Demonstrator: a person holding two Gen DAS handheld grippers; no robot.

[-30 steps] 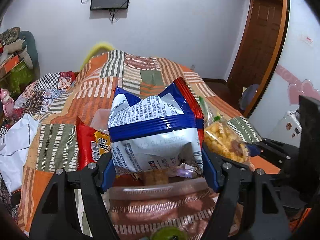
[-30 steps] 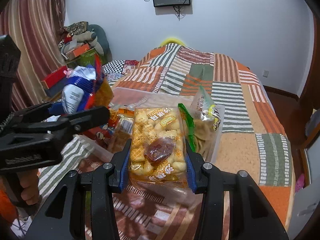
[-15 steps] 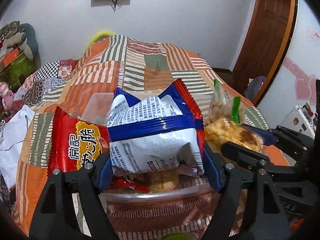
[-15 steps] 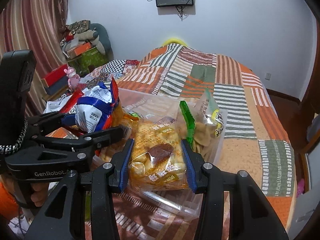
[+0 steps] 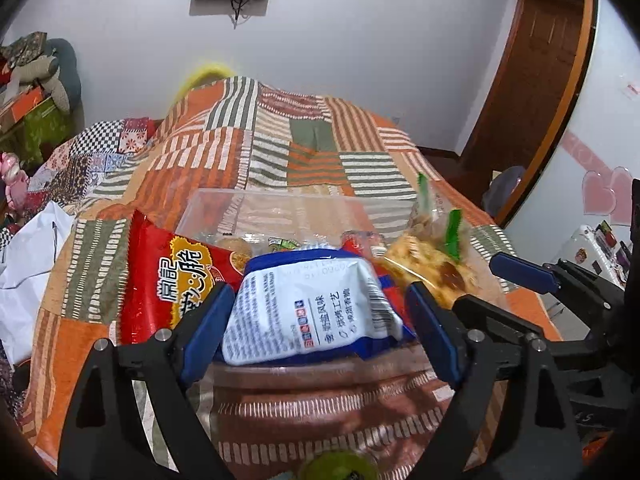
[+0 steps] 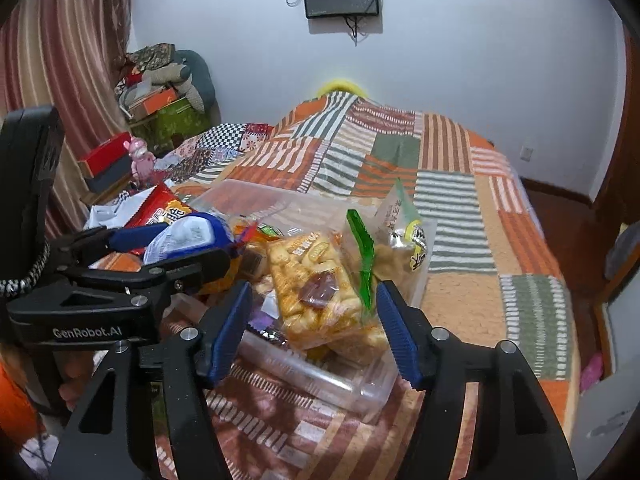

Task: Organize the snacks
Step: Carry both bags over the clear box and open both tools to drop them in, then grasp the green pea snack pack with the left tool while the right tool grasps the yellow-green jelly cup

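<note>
Patchwork bed [image 6: 452,208] carries clear bin [image 6: 320,380] already crowded with packets; both claws spread: left claw [image 5: 316,332] around released blue-white packet [image 5: 308,312], right claw [image 6: 312,332] around yellow puff bag [image 6: 316,288]; red bag [image 5: 168,276] leans outside bin, unsorted, crowding left side.

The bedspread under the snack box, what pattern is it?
Striped patchwork in orange, green and white on the bedspread; clearest in the right wrist view.
</note>
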